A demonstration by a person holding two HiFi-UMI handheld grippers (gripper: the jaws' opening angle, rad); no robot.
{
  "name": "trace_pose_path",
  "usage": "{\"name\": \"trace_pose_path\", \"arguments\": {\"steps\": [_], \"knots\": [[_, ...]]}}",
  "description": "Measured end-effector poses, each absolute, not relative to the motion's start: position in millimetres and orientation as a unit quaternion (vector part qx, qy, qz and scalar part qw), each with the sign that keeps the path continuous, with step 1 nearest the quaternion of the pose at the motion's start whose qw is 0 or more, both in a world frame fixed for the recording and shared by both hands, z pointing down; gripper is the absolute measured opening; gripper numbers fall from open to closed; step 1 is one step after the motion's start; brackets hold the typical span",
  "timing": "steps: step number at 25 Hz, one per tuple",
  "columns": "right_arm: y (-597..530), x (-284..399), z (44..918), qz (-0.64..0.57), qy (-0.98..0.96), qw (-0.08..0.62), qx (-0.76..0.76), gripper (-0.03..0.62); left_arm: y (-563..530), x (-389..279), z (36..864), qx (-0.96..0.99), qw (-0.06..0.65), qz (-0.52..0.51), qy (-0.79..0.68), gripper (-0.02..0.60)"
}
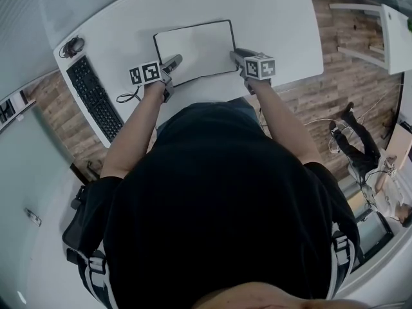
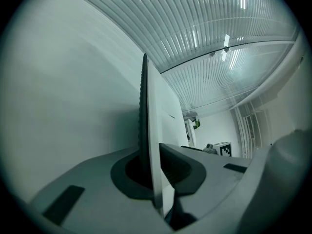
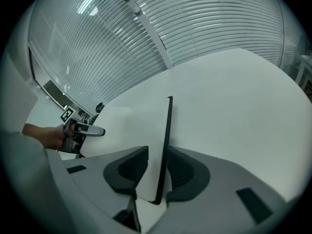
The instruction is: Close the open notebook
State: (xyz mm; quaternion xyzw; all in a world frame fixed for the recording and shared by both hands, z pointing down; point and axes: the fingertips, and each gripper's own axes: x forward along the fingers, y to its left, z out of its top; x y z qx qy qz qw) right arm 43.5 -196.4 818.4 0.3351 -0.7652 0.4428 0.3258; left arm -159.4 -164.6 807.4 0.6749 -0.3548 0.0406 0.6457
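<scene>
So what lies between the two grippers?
The open notebook: in the head view its white page fills the stretch from the left gripper to the right gripper.

I have the notebook [image 1: 193,50] lying mid-table [image 1: 277,18], close to the front edge. The keyboard [image 1: 95,98] lies to its left, with a coiled cable [image 1: 71,46] behind that. My left gripper [image 1: 176,60] sits at the notebook's near-left corner and my right gripper [image 1: 235,54] at its near-right corner, each with an edge between its jaws.
</scene>
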Motion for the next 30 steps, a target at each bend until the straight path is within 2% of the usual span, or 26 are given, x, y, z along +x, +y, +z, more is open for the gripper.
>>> {"name": "trace_pose_path", "arguments": {"steps": [11,16,30], "knots": [[-187,40,831,0.417,-0.780,0.341,0.318,0.051,-164,-163,808,0.673,0.645,0.051,-0.358,0.049],[-180,44,840,0.403,-0.780,0.360,0.315,0.049,-163,-160,804,0.674,0.643,0.055,-0.360,0.049],[-172,44,840,0.396,-0.796,0.349,0.297,0.049,-157,-149,785,0.692,0.623,0.083,-0.353,0.054]]}}
